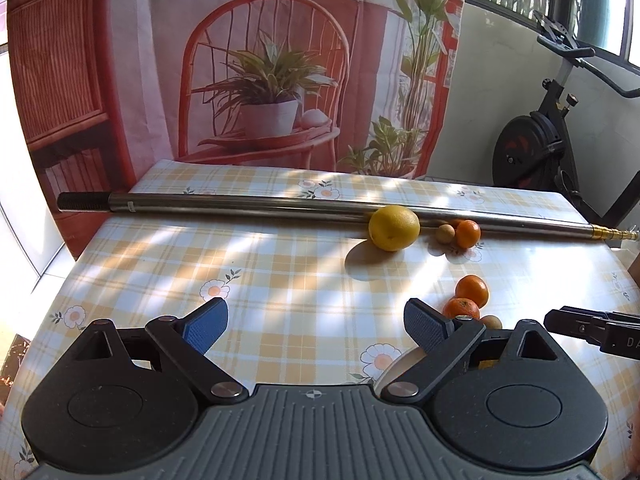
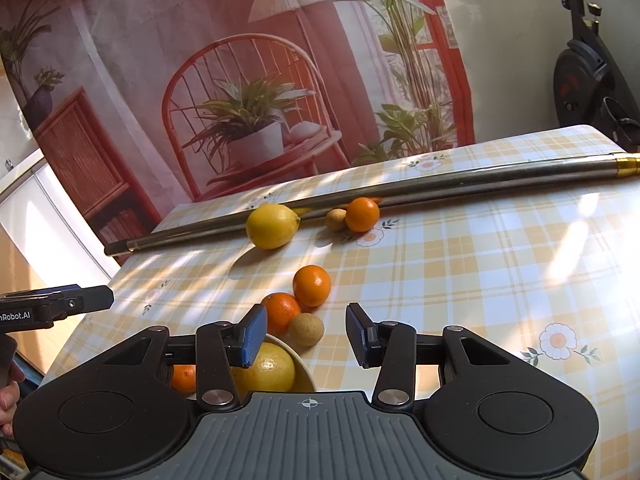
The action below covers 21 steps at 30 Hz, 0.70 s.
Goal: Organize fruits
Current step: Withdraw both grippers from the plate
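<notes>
- Orange mandarins (image 2: 311, 285) and a small brown fruit (image 2: 306, 329) lie just beyond the bowl (image 2: 301, 364); both grippers, left (image 1: 316, 326) and right (image 2: 306, 334), gape, holding nothing.
- Round fruit may roll off if nudged.

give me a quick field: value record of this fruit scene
left gripper: open, empty
right gripper: open, empty
bowl: holds a yellow fruit and an orange one
near bowl: two oranges, one small brown fruit
by metal pole: lemon, small brown fruit, orange
surface: plaid tablecloth
</notes>
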Tool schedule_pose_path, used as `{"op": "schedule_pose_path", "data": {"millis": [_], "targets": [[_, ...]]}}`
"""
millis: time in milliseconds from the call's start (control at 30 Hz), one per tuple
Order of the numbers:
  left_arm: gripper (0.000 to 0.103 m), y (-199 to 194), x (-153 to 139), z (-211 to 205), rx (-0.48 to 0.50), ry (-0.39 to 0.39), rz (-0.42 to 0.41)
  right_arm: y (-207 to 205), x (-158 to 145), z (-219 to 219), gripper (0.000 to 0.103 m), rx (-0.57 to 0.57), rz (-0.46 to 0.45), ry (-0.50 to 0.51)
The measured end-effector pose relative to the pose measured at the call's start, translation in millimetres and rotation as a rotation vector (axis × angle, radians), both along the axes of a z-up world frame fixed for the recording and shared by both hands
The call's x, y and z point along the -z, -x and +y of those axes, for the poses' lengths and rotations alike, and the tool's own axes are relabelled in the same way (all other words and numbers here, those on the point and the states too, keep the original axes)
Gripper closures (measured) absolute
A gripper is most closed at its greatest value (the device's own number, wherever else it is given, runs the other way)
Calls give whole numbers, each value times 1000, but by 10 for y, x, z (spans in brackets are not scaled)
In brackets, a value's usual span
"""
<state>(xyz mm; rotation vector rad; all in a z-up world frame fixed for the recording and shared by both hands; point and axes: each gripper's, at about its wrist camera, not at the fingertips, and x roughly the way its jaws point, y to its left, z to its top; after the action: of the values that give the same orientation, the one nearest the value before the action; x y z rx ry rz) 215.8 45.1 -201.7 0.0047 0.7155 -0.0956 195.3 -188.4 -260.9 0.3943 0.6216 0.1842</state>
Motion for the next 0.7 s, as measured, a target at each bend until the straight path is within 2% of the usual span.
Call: {"op": "schedule_pose_path", "data": {"millis": [100, 200, 333, 367, 433, 600, 700], "targets": [[7, 23, -5, 85, -9, 28, -26, -7, 9, 13, 66, -9, 4, 2], [7, 59, -12, 128, -18, 56, -70, -16, 13, 22, 74, -23, 6, 3], [7, 0, 35, 234, 1, 190, -29, -28, 6, 34, 78, -37, -5, 6], [7, -12, 62, 277, 9, 243, -18, -31, 3, 38, 79, -38, -6, 5], [7, -11, 92, 323, -5, 287, -15, -36, 11, 40, 81, -40, -6, 2], [7, -36, 90, 292, -28, 197, -22, -61, 35, 36, 90, -37, 11, 4], [7, -28, 80, 280, -4, 177, -43, -93, 29, 28, 92, -36, 24, 7]]}}
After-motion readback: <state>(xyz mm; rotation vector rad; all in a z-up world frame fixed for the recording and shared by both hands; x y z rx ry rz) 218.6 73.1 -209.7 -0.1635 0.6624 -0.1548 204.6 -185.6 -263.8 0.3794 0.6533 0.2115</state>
